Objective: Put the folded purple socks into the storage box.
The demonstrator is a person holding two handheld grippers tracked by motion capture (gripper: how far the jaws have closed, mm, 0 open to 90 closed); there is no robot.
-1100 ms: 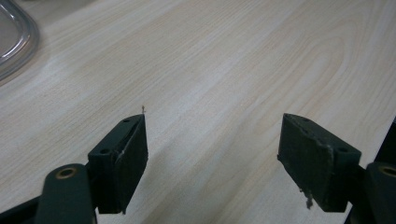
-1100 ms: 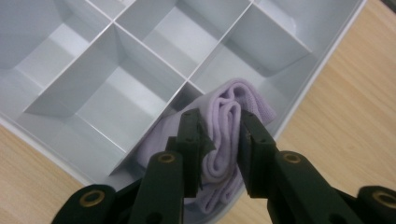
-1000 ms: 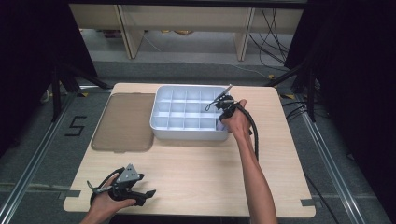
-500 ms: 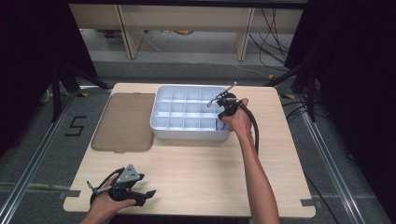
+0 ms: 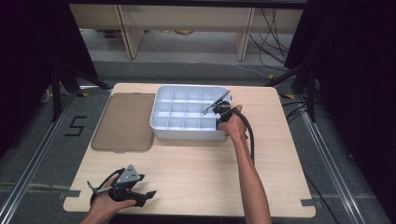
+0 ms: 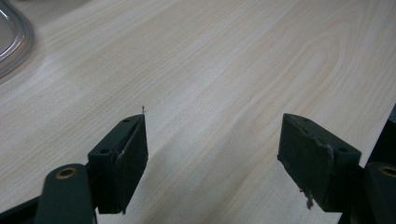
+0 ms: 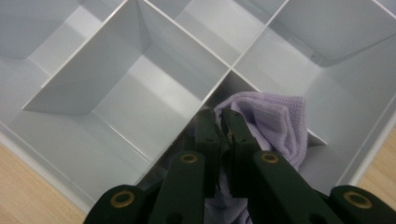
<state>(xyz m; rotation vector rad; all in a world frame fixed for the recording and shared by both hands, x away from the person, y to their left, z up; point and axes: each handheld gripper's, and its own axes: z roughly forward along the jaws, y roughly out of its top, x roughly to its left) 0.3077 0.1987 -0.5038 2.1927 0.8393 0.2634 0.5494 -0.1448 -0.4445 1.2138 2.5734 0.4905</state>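
A white compartment tray [image 5: 187,134] stands at the back middle of the wooden table. My right gripper [image 5: 218,112] reaches down into a compartment at the tray's near right corner. In the right gripper view a lilac cloth [image 7: 280,121] lies bunched in that compartment against the dividers [image 7: 93,79]. The right gripper [image 7: 219,114] has just been closing, and its jaws now stand together with a fold of the cloth pinched between them. My left gripper [image 5: 145,196] rests low at the table's front left, wide open [image 6: 212,140] over bare wood with nothing between its jaws.
A smoky translucent lid [image 5: 123,122] lies flat to the left of the tray; its rounded corner [image 6: 14,37] shows in the left gripper view. The right gripper's black cable [image 5: 251,137] trails along the forearm. Bare tabletop [image 5: 196,172] spans the front half.
The right gripper has sunk a little deeper into the tray's near right compartment. The left hand and gripper have stayed in place.
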